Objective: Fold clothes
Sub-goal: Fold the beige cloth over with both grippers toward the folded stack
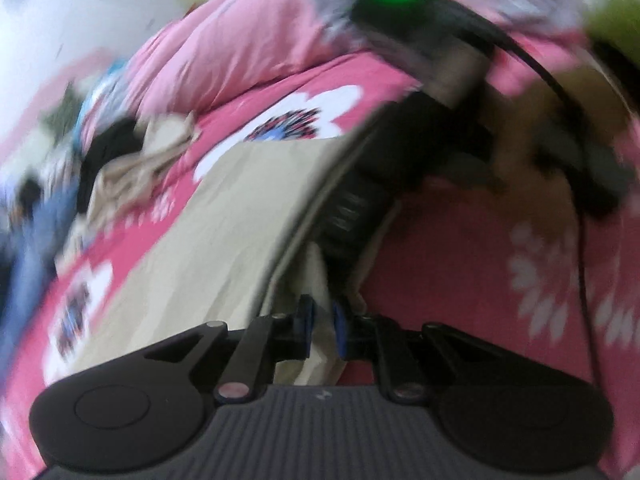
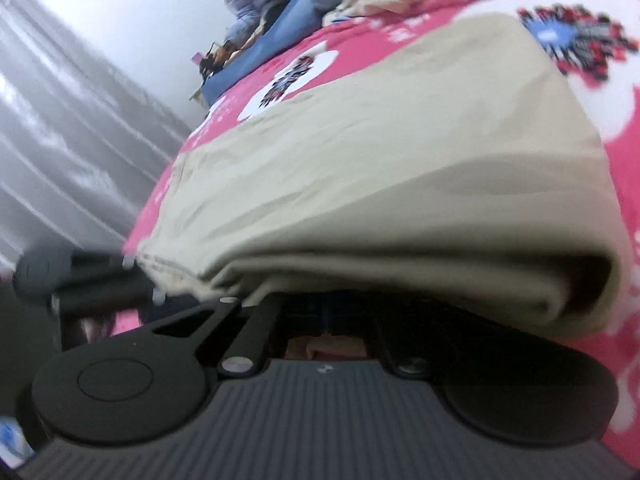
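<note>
Your left gripper pinches beige garment edge; right gripper buried under fold (grip unreadable); cloth runs ahead across bed.

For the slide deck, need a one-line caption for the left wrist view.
Left gripper pinches the edge of beige cloth over a pink floral bedspread, right gripper's body close ahead.

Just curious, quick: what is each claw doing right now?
Left gripper: shut on the beige garment.
Right gripper: jaws hidden under the garment, cannot tell.
</note>
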`<action>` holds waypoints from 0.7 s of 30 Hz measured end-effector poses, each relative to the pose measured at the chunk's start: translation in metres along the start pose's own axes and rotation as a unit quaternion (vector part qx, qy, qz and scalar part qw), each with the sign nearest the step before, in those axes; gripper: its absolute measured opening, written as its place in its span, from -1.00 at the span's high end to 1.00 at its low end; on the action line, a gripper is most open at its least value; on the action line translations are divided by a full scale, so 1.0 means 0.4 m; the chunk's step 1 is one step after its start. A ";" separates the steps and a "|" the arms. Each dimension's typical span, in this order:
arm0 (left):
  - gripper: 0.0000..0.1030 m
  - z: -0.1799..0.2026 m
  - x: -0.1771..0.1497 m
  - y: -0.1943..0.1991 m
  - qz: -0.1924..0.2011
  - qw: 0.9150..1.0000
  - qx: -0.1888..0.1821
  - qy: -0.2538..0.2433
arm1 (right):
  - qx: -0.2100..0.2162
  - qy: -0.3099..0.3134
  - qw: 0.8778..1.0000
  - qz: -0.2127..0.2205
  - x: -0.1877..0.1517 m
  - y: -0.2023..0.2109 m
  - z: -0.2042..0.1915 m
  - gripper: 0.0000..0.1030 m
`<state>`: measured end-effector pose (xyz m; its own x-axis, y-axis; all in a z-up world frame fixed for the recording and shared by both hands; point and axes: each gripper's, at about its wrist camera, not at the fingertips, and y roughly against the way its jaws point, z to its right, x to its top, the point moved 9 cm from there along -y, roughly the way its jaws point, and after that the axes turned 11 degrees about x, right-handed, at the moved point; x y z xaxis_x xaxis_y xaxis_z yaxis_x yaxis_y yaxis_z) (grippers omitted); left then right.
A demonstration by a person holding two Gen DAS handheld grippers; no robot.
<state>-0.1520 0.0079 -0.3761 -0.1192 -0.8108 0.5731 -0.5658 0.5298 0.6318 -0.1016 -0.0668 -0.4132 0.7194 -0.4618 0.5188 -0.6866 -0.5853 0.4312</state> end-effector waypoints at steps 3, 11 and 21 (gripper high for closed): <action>0.61 0.022 -0.007 0.002 0.018 0.999 0.007 -0.033 | -0.007 -0.039 0.999 -0.001 0.005 0.041 0.006 1.00; 0.51 0.084 -0.026 0.009 0.065 0.990 0.027 -0.121 | -0.071 0.066 0.995 -0.016 -0.004 0.150 -0.113 0.90; 0.53 0.041 -0.026 0.045 0.051 0.995 0.013 -0.081 | -0.107 0.160 0.978 -0.082 -0.018 0.020 -0.079 1.00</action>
<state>-0.1744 0.0221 -0.3792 -0.3057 -0.7836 0.5409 -0.5655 0.6065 0.5590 -0.1155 -0.0471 -0.3904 0.7759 -0.1212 0.6191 -0.5953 -0.4654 0.6550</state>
